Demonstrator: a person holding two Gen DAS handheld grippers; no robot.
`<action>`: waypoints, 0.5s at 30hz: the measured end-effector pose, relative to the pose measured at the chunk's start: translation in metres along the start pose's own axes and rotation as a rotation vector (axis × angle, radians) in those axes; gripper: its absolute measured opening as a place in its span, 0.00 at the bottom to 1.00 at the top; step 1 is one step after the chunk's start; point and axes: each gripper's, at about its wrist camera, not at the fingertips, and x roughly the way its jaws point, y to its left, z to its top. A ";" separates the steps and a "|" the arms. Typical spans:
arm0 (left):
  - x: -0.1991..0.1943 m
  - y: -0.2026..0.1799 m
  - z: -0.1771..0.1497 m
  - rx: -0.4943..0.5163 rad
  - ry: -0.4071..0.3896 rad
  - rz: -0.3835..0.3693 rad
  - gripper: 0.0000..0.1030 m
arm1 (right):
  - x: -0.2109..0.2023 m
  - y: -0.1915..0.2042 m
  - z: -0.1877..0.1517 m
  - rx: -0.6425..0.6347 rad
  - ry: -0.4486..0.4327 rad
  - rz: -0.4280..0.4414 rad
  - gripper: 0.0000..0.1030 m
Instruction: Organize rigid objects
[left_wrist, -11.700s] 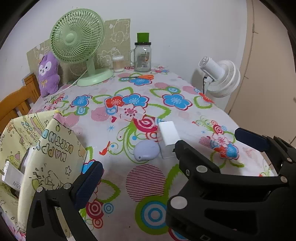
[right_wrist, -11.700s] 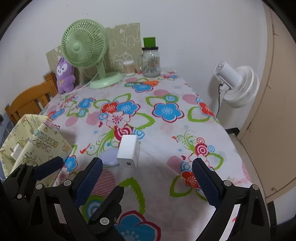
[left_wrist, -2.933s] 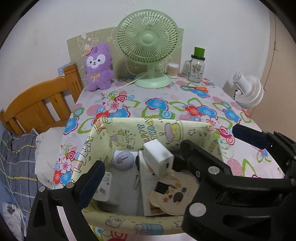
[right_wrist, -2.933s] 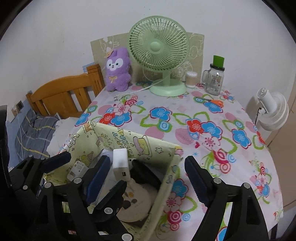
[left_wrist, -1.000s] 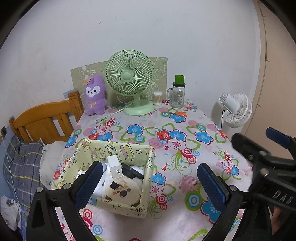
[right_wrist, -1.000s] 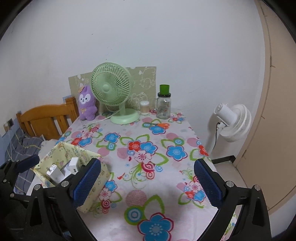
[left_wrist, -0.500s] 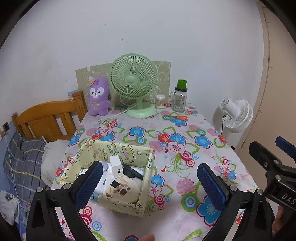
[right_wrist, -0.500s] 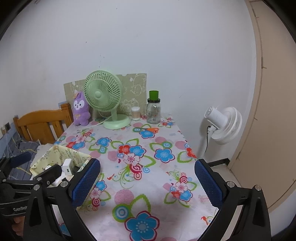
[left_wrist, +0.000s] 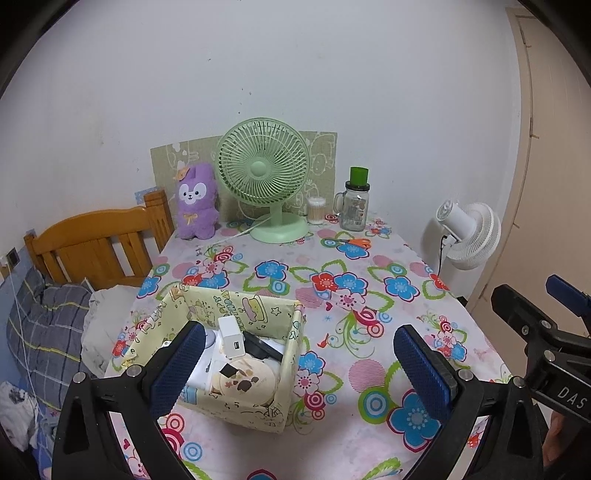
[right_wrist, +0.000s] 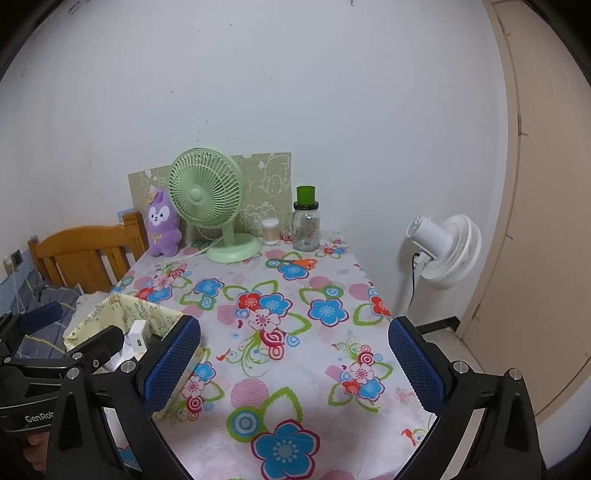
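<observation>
A yellow patterned fabric box stands on the flowered tablecloth near the table's front left. Inside it a white charger cube stands upright beside a black item and a round cartoon disc. My left gripper hovers open and empty, high above and in front of the box. In the right wrist view the box and charger lie at lower left, behind the left gripper. My right gripper is open and empty over the table's front middle, also seen at the right edge.
At the table's back stand a green desk fan, a purple plush, a cotton swab tub and a green-lidded glass jar. Orange scissors lie nearby. A white floor fan stands right; a wooden bed frame left.
The white charger and a lilac round item went from the tablecloth into the box. Since a second ago both grippers have drawn back, and the box looks a little smaller.
</observation>
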 end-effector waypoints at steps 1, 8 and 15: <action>0.001 0.000 0.000 -0.002 0.004 -0.003 1.00 | 0.000 0.000 0.000 0.000 -0.001 -0.002 1.00; 0.003 0.001 0.001 -0.007 0.010 -0.009 1.00 | 0.000 0.001 0.000 0.006 -0.008 -0.006 1.00; 0.002 0.006 0.001 -0.016 0.008 -0.019 1.00 | -0.001 0.004 0.001 0.005 -0.009 -0.012 1.00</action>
